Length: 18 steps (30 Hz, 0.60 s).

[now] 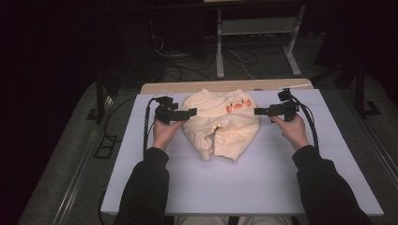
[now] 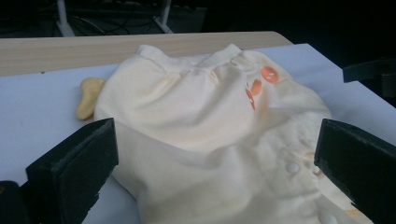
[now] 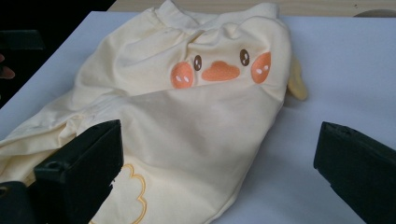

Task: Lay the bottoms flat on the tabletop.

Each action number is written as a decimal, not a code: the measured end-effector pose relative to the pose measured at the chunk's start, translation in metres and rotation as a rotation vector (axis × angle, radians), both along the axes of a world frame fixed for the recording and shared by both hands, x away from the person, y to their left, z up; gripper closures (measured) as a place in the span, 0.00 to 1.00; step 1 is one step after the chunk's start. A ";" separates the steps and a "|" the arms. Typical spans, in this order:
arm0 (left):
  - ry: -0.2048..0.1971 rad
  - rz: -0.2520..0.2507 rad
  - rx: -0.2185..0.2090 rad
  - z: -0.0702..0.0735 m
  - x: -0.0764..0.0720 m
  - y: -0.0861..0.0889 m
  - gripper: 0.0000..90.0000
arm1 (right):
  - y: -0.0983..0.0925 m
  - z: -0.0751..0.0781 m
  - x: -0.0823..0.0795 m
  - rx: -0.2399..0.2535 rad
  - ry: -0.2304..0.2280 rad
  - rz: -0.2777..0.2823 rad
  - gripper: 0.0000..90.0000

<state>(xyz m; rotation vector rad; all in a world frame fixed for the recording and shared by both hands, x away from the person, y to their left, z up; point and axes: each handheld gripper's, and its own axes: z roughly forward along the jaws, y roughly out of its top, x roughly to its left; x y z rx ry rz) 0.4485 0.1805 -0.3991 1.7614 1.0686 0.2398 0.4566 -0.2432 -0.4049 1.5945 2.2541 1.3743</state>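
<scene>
Pale yellow baby garment [image 1: 221, 123] spread in a loose heap on white table cover [image 1: 263, 183], midway between both grippers. Orange duck face print [image 1: 237, 105] on upper part, nearer right gripper.

Left gripper [image 1: 191, 112]: held in left hand [image 1: 165, 132], pointing level toward garment from its left edge. Jaws wide apart, nothing clamped. Tips just beside or touching the cloth edge in the high view; contact not determinable. In left gripper view, garment [image 2: 210, 135] lying ahead of and between the two black jaws, pads clear of the cloth. White snap buttons [image 2: 293, 167] near the jaw at picture right. Small darker yellow flap [image 2: 88, 95] beyond the jaw at picture left, resting on the cover beside the garment.

Right gripper [image 1: 258, 111]: held in right hand [image 1: 293, 130], pointing level toward garment from its right edge. Jaws wide apart, nothing clamped. In right gripper view, garment [image 3: 187, 126] ahead, lower edge reaching past the jaw at picture left; jaw at picture right over bare cover [image 3: 327, 70]. Duck face print [image 3: 219, 70] straight ahead, well beyond jaws.

Wooden table edge [image 1: 197, 86] beyond garment, away from both grippers.
</scene>
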 end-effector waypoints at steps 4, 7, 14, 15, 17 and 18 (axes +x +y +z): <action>0.005 -0.019 0.002 0.001 -0.007 0.001 0.00 | 0.003 -0.001 -0.006 -0.007 0.007 0.017 0.01; -0.001 -0.025 0.000 0.001 -0.013 0.001 0.00 | 0.005 -0.001 -0.011 -0.009 0.004 0.032 0.01; -0.003 -0.045 -0.012 -0.002 -0.030 -0.001 0.00 | 0.019 -0.004 -0.029 -0.028 -0.004 0.090 0.01; -0.008 -0.045 -0.019 -0.003 -0.033 -0.002 0.00 | 0.021 -0.005 -0.032 -0.030 0.000 0.104 0.01; -0.014 -0.050 -0.016 -0.002 -0.039 -0.003 0.00 | 0.027 -0.005 -0.038 -0.029 -0.003 0.124 0.01; -0.018 -0.052 -0.019 -0.002 -0.043 -0.004 0.00 | 0.030 -0.005 -0.041 -0.030 -0.006 0.136 0.01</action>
